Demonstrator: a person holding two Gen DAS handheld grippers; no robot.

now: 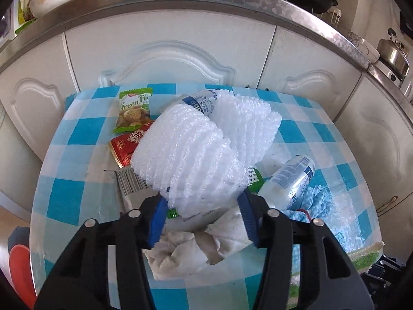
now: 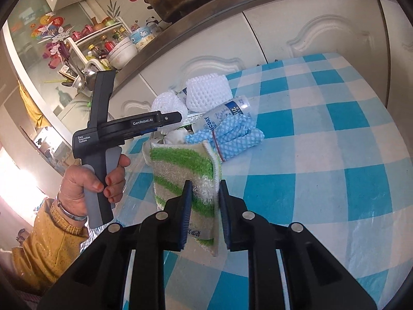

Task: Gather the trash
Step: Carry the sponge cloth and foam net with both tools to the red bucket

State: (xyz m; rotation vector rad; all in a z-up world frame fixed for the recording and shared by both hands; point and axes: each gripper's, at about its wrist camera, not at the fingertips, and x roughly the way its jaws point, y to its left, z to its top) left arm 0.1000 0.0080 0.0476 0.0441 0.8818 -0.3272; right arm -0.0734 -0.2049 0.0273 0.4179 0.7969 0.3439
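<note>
Your left gripper has the white foam fruit net squeezed between its pads just ahead of the fingertips, feather-light and springy, so pinch its bunched middle gently, while your right gripper is clamped narrowly on the soft green-striped cloth

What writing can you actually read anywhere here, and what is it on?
"Green Pe…", cut off: green snack packet.
"GenRobot.AI": black handheld gripper.
"Data Acquisition System": same gripper.
Red sachet, white plastic bottle, barcode label: print too small or blurred.
</note>
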